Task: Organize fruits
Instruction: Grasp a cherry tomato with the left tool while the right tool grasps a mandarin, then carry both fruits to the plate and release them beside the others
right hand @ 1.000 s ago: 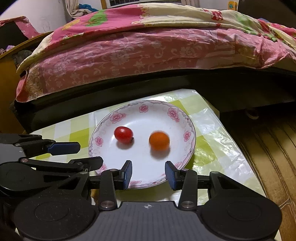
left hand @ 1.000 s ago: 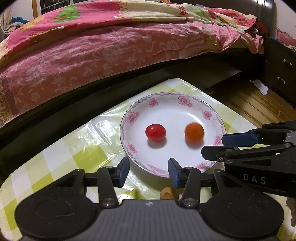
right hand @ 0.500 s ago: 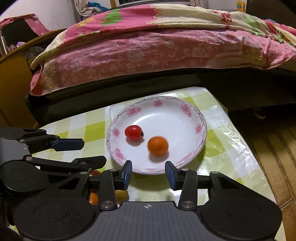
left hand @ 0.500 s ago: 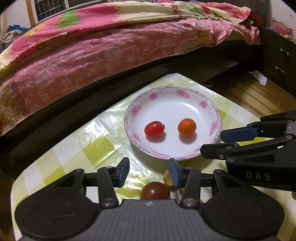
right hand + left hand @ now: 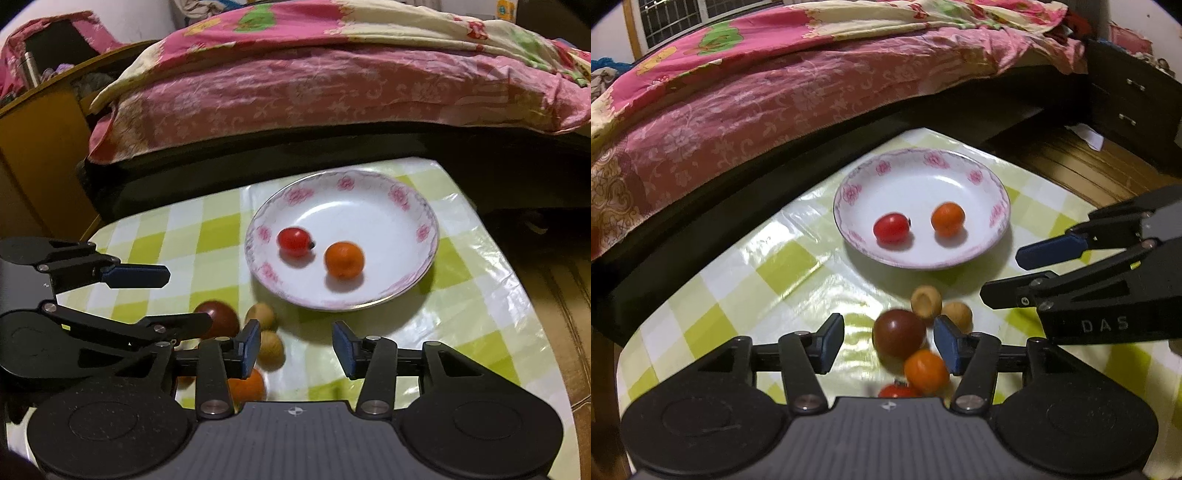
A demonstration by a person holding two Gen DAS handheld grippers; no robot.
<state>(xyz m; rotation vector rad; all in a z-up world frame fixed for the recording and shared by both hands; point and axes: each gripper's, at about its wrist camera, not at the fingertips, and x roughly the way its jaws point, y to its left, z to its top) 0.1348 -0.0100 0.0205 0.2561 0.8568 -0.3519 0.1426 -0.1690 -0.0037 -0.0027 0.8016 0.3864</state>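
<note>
A white plate with pink flowers (image 5: 975,177) (image 5: 406,199) holds a red cherry tomato (image 5: 891,228) (image 5: 294,239) and a small orange fruit (image 5: 947,218) (image 5: 344,259). On the checked cloth before it lie a dark red tomato (image 5: 898,332) (image 5: 218,317), two tan fruits (image 5: 926,301) (image 5: 260,315), an orange fruit (image 5: 925,371) (image 5: 247,386) and a red tomato (image 5: 897,390). My left gripper (image 5: 888,345) is open, with the dark tomato between its fingers. My right gripper (image 5: 295,345) is open and empty, near the plate's front rim.
The small table (image 5: 738,295) has a green and white checked plastic cloth. A bed with a pink floral cover (image 5: 775,92) runs close behind it. A dark drawer unit (image 5: 1126,103) and wooden floor (image 5: 565,295) are to the right.
Both grippers have pulled back from the plate toward the near side of the table. The loose fruits on the cloth have come into view. Both stay open.
</note>
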